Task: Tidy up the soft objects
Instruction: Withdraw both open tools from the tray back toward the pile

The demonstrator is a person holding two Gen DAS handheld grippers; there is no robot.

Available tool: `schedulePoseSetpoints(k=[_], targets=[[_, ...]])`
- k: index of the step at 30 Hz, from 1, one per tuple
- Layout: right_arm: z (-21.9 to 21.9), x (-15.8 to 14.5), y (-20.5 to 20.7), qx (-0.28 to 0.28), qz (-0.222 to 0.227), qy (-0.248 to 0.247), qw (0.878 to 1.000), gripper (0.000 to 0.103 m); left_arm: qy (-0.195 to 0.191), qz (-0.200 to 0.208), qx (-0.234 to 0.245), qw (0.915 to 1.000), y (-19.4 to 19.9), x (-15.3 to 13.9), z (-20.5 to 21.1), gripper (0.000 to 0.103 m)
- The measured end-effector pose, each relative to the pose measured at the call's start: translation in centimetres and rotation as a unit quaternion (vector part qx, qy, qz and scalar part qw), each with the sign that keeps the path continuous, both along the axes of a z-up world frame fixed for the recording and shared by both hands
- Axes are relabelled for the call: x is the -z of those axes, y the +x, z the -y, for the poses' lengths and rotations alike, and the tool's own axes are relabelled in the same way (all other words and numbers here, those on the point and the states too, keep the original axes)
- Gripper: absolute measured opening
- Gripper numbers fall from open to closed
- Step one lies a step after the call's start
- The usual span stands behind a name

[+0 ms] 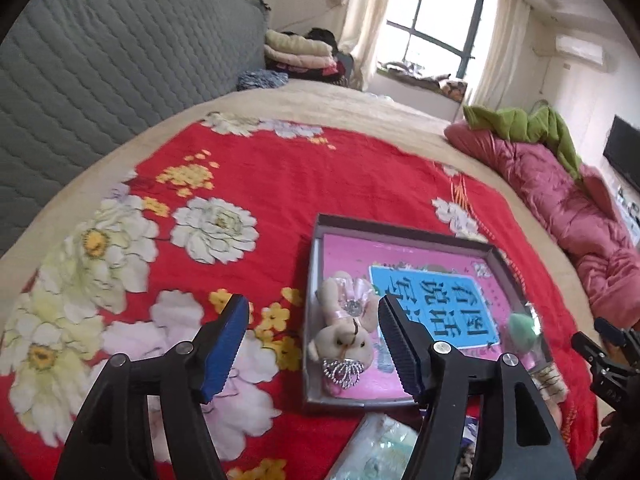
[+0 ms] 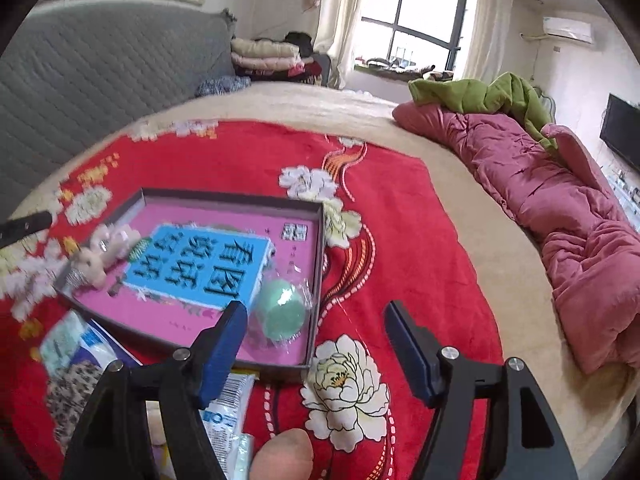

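So far the plush bear and green sponge lay in the box; both grippers hung released, with packets left outside

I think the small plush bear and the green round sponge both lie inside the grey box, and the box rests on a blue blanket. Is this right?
Not quite. The plush bear and the green sponge do lie inside the grey box, but the blanket under it is red with white flowers, not blue. The right wrist view shows this clearly.
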State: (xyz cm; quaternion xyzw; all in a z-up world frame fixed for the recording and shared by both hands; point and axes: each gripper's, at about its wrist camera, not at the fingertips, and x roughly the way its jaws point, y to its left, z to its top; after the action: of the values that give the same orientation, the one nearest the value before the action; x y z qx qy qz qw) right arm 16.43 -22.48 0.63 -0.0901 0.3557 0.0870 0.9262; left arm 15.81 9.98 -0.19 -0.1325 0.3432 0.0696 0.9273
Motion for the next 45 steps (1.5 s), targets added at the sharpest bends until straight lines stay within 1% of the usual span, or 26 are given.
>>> schedulePoseSetpoints(k=[2,6,10,13,16,19,21,23,26,29,31,39,43,45], targets=[[0.5,-0.6,-0.3,0.003,0.009,0.019,1.0,0.071,-0.004,0.011,-0.004,0.9999,-1.1,-0.9,-0.4,0.07],[1.3,-1.6,-1.0,0.006,0.02,0.045,0.999,0.071,0.006,0.023,-0.011,0.9997,-2.9,-2.2,-0.5,0.07],[1.7,-2.3,-1.5,0.004,0.023,0.057,0.998,0.071,0.006,0.03,-0.012,0.9995,-4.2,-3.0,-0.2,0.07],[2.0,-3.1,-2.2,0.001,0.036,0.06,0.998,0.071,0.003,0.034,-0.005,0.9994,-5.3,-3.7,0.5,0.07],[2.3,-3.8,-2.8,-0.002,0.049,0.071,0.996,0.071,0.013,0.03,0.003,0.9995,-6.1,-4.3,1.8,0.07],[2.5,-4.3,-3.4,-0.011,0.058,0.083,0.995,0.071,0.005,0.027,0.013,0.9995,-6.9,-4.8,3.1,0.07],[2.6,-4.5,-3.8,-0.018,0.061,0.091,0.994,0.071,0.005,0.024,0.022,0.9995,-7.4,-5.0,4.2,0.07],[2.7,-4.6,-4.3,-0.022,0.063,0.096,0.993,0.071,0.014,0.018,0.032,0.9992,-7.9,-5.1,5.5,0.07],[2.8,-4.8,-5.0,-0.031,0.066,0.097,0.993,0.071,0.018,0.013,0.039,0.999,-8.7,-5.2,6.7,0.07],[3.2,-4.9,-5.4,-0.028,0.069,0.09,0.993,0.072,0.025,0.015,0.047,0.9985,-9.6,-5.6,7.9,0.07],[3.5,-4.9,-5.7,-0.028,0.067,0.094,0.993,0.072,0.03,0.013,0.051,0.9982,-9.8,-5.7,8.3,0.07],[4.9,-4.4,-7.4,-0.028,0.063,0.089,0.994,0.072,0.029,-0.01,0.056,0.9979,-10.6,-5.0,9.5,0.07],[5.3,-3.3,-7.9,-0.026,0.047,0.093,0.994,0.072,0.029,-0.02,0.063,0.9974,-10.8,-4.5,10.0,0.07],[5.3,-2.5,-8.0,-0.024,0.032,0.096,0.995,0.072,0.03,-0.024,0.065,0.9971,-11.0,-4.3,10.3,0.07]])
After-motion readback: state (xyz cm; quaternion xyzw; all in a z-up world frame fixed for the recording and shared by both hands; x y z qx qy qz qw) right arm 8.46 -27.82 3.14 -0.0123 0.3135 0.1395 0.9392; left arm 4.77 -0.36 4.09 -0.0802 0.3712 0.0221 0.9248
